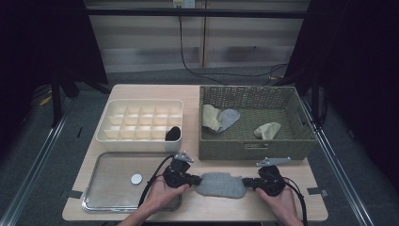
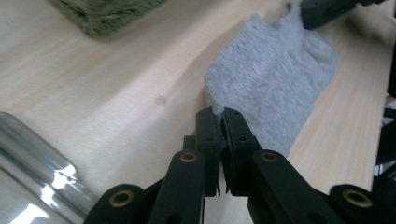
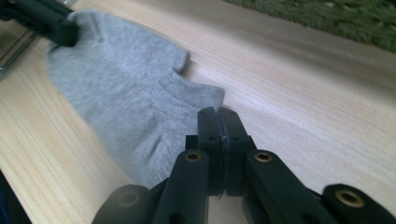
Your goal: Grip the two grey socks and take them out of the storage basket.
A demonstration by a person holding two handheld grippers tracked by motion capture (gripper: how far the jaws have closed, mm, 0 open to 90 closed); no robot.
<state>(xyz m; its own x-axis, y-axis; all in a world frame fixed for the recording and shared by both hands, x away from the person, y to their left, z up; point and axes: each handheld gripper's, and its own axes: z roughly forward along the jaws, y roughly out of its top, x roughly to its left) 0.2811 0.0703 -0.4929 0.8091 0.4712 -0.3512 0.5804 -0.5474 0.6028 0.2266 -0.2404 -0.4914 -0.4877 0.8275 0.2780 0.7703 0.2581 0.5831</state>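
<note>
Your forearms come in from the bottom edge of the high view, angled slightly toward each other. Your left hand [image 1: 162, 190] wraps the body of the left claw [image 1: 196, 179], which points level toward your right. Your right hand [image 1: 282, 200] holds the right claw [image 1: 246, 181], pointing level back toward your left, so the two tips face one another with a gap between them. In the left claw's own view its jaws are pinched together at the tips. In the right claw's own view the jaws meet flush. A cable trails back from each claw past your wrists.
</note>
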